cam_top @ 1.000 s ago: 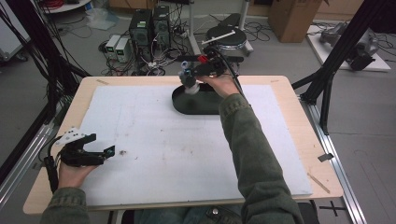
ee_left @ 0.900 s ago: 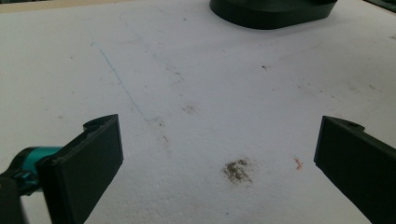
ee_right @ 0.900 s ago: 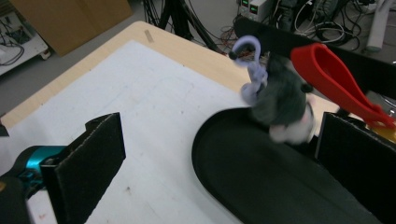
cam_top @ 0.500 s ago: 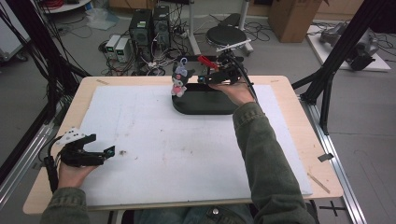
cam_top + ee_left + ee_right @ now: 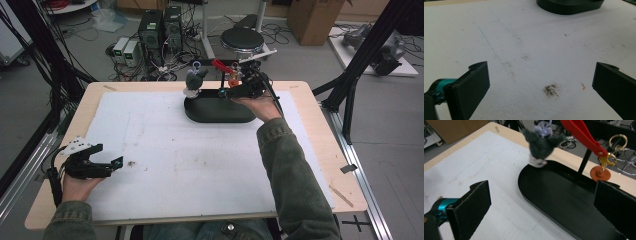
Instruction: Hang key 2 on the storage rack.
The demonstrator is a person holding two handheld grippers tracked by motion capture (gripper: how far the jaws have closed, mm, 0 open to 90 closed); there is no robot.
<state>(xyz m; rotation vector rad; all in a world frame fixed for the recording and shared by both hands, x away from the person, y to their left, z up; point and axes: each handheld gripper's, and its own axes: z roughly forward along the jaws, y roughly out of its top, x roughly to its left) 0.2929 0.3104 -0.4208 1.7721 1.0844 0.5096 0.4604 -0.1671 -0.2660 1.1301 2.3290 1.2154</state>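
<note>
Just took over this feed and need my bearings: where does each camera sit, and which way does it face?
High view: above the near edge, facing forward and down on the table; forearms, both grippers.
Left gripper view: on the left gripper, facing the black tray.
Right gripper view: on the right gripper, over the tray beside the grey plush toy.
Shared: the tray.

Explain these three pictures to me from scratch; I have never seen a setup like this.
No robot here: a person holds a two-jaw gripper in each hand. The high view looks down on a table covered with a white sheet. The left gripper rests near the front left, jaws open, holding nothing. The right gripper is at the far side, over a black oval stand, also open and holding nothing. The other two pictures come from cameras riding on each gripper, looking along its black jaws. From the stand's rail hang a grey plush keychain and a red strap with an orange disc.
</note>
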